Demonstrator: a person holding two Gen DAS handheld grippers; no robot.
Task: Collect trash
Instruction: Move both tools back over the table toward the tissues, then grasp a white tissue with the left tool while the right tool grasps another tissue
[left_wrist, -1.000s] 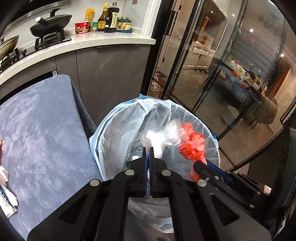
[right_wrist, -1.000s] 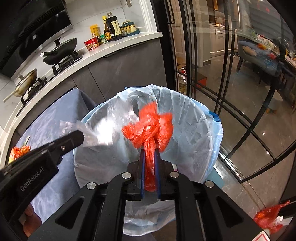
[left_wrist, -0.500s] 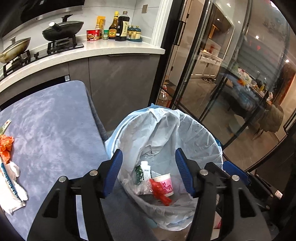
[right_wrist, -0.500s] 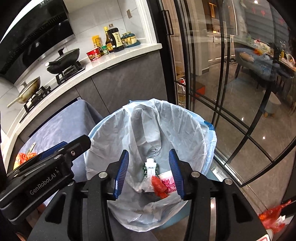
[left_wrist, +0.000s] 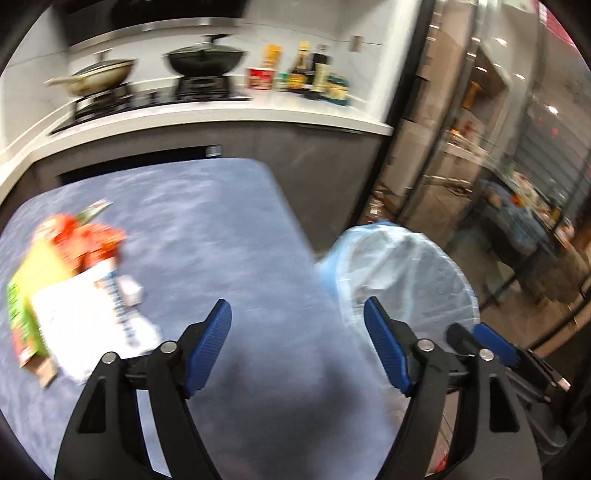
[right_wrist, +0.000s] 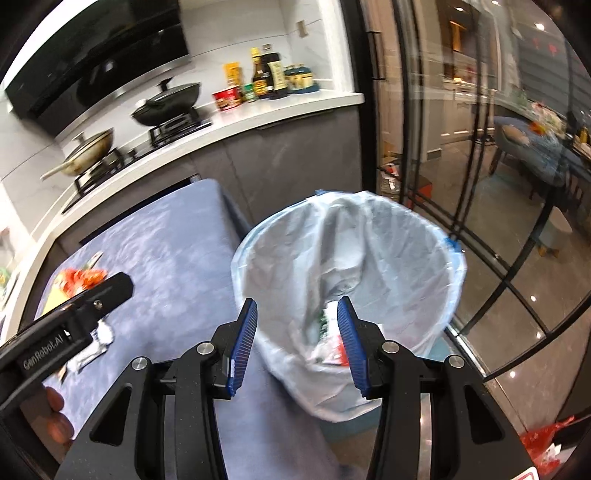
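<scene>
A bin lined with a pale blue bag (right_wrist: 388, 236) stands beside the blue-clothed table (right_wrist: 173, 258); it also shows in the left wrist view (left_wrist: 406, 266). Trash lies at its bottom (right_wrist: 328, 347). My right gripper (right_wrist: 297, 343) is open and empty above the bin's near rim. My left gripper (left_wrist: 297, 347) is open and empty over the table's right edge. Loose trash lies on the table's left: a red wrapper (left_wrist: 85, 236), a yellow-green box (left_wrist: 29, 295) and white paper (left_wrist: 81, 314).
A kitchen counter (right_wrist: 258, 114) with two pans and bottles runs behind the table. Glass doors (right_wrist: 480, 147) stand right of the bin. A red bag (right_wrist: 546, 443) lies on the floor at the lower right.
Both grippers opened and dropped the clear plastic and the red bag into the bin. The left gripper has since swung left over the table; the right has pulled back a little.
</scene>
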